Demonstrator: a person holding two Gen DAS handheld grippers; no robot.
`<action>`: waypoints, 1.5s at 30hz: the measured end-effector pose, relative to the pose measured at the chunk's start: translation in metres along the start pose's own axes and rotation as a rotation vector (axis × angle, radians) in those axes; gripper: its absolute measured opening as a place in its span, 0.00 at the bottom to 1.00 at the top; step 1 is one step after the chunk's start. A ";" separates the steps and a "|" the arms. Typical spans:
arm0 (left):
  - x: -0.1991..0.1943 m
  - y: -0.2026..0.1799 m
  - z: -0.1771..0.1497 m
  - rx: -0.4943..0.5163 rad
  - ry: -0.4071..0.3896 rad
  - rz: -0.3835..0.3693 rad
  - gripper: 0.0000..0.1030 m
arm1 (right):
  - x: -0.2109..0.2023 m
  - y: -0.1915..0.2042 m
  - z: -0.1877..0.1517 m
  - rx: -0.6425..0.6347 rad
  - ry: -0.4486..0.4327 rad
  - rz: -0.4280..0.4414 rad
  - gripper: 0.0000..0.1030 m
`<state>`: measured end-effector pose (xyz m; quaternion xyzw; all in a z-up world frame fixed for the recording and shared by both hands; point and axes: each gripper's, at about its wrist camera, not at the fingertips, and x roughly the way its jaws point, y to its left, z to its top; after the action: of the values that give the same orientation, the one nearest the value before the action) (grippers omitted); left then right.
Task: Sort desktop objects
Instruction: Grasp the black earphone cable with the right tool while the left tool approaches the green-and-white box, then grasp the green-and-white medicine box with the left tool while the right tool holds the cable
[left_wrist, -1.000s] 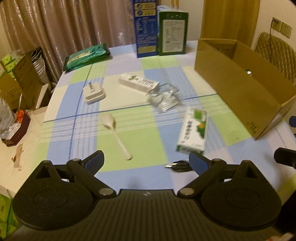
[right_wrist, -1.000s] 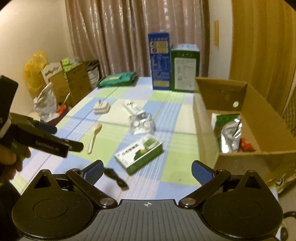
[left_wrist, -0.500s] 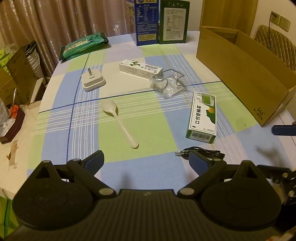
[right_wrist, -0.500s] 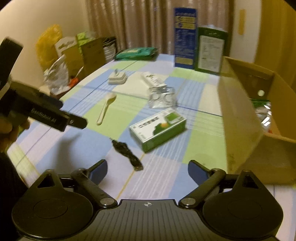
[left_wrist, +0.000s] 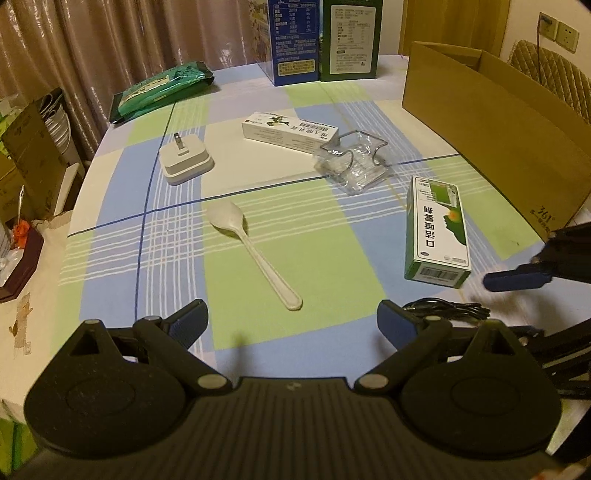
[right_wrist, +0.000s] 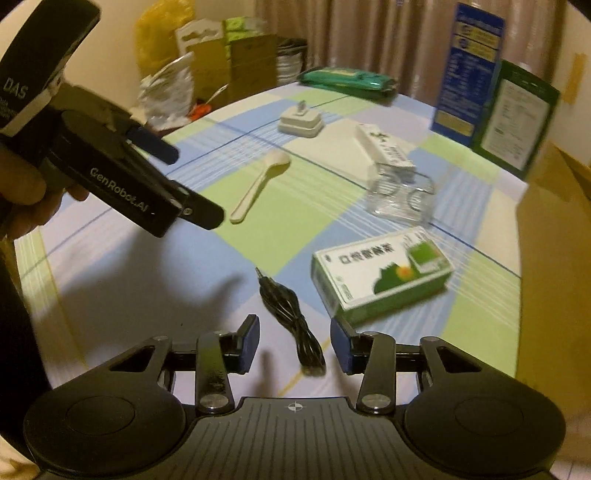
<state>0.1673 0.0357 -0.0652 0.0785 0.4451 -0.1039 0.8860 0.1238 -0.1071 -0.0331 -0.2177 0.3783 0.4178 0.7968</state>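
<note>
Now, black cable (right_wrist: 291, 317) between right claw (right_wrist: 294, 345), narrowing, pads not touching.

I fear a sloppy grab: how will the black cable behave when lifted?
The black cable is a loose coiled bundle, so probably floppy; its ends may dangle. It looks thin and light, so the right gripper, whose jaws have just been closing, could let strands slip.

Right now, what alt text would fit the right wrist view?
The right claw, jaws half-closed, straddles a coiled black cable on a checked tablecloth. Beyond lie a green medicine box and white spoon; the left claw hovers nearby.
</note>
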 end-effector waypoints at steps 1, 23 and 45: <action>0.002 0.000 -0.001 -0.001 -0.004 -0.008 0.93 | 0.005 0.001 0.002 -0.019 0.008 0.001 0.35; 0.022 -0.007 -0.014 0.036 0.009 -0.068 0.93 | 0.007 -0.007 -0.018 0.095 0.070 -0.009 0.11; 0.071 -0.115 0.035 0.231 0.006 -0.209 0.61 | -0.031 -0.083 -0.064 0.496 -0.022 -0.245 0.11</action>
<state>0.2065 -0.0919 -0.1073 0.1332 0.4386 -0.2459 0.8541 0.1549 -0.2114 -0.0452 -0.0556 0.4310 0.2153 0.8745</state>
